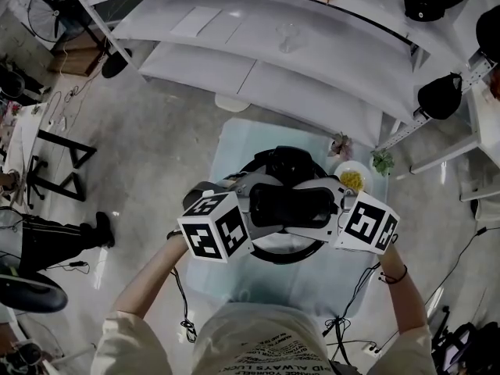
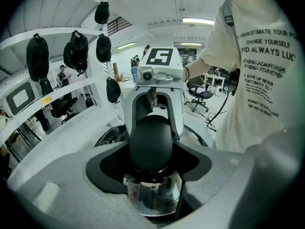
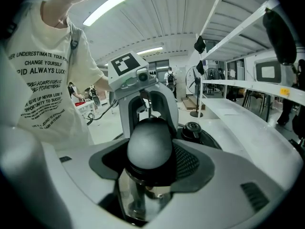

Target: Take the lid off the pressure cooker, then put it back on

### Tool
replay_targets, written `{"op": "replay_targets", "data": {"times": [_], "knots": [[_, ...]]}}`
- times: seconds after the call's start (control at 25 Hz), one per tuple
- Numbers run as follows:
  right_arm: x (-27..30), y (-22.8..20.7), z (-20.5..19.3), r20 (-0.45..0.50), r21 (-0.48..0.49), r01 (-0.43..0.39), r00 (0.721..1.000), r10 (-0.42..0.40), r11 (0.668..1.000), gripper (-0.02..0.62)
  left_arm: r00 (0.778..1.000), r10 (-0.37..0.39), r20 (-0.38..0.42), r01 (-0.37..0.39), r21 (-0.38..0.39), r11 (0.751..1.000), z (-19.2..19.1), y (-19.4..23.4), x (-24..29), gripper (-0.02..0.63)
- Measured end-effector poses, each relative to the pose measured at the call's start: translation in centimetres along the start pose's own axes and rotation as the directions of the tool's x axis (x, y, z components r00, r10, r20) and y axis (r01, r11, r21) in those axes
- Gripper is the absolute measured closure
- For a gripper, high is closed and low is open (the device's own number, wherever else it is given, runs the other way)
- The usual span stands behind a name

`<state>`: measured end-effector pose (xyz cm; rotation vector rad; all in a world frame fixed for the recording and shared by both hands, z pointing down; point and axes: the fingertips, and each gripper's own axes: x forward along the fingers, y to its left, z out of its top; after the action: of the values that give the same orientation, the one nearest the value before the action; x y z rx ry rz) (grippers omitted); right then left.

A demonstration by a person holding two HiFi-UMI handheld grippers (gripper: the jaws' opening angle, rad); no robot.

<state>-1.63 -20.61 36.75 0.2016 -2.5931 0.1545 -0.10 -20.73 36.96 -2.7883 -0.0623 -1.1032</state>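
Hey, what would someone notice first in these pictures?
Two handheld grippers meet over the pressure cooker at the middle of the pale table: the left gripper and the right gripper each clamp an end of the lid's black handle. Right of the cooker sits a small plate of yellow food.

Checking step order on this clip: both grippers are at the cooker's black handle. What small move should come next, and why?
Probably a short, level twist of both grippers together, to unlock the lid before lifting. The left gripper and right gripper each clamp one end of the black handle, and the lid looks seated on the cooker, though the seam cannot be made out.
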Motion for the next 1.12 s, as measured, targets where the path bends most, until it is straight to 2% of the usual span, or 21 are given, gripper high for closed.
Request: {"op": "replay_targets", "data": {"times": [0.52,0.96,1.12], "knots": [[0.44,-0.17,-0.35,-0.019,0.008,0.007,1.0,-0.007,1.0,0.319,1.0,-0.011,0.015,0.011,-0.021,1.0,-0.59,0.07,0.26,0.316],[0.43,-0.28,-0.36,-0.017,0.013,0.01,1.0,-0.01,1.0,0.318,0.998,-0.021,0.064,0.023,-0.021,1.0,-0.53,0.15,0.26,0.316],[0.34,-0.31,-0.35,-0.005,0.004,0.029,1.0,-0.029,1.0,0.318,0.995,0.003,0.095,-0.002,-0.01,1.0,-0.46,0.12,0.11,0.316]]}}
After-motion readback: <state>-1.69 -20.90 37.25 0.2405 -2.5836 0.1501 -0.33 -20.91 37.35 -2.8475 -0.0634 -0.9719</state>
